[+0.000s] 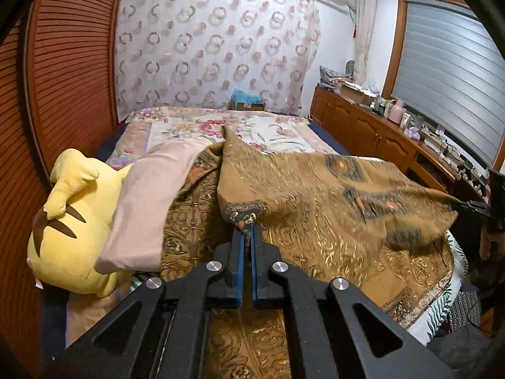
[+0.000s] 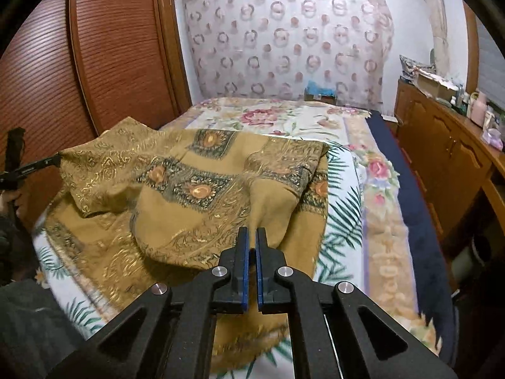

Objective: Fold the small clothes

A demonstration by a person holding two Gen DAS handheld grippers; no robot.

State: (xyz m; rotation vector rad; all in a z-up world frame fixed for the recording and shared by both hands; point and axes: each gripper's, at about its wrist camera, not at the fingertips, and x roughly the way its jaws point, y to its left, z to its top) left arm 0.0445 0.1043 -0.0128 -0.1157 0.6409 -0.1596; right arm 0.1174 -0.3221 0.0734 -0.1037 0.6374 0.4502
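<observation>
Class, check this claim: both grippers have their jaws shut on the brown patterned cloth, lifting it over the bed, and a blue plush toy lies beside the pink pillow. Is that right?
One detail is wrong: the plush toy is yellow, not blue, as the left wrist view shows. The rest stands: the left gripper and right gripper are shut on the brown patterned cloth over the bed, and the toy lies beside the pink pillow.

Mustard cloth (image 2: 195,189) w/ gold scrolls & dark orange-flower medallions; yellow plush (image 1: 72,221).

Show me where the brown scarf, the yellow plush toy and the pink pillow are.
brown scarf (image 1: 331,189): left wrist view, on its lifted middle part.
yellow plush toy (image 1: 72,246): left wrist view, on its body.
pink pillow (image 1: 148,199): left wrist view, on its middle.
</observation>
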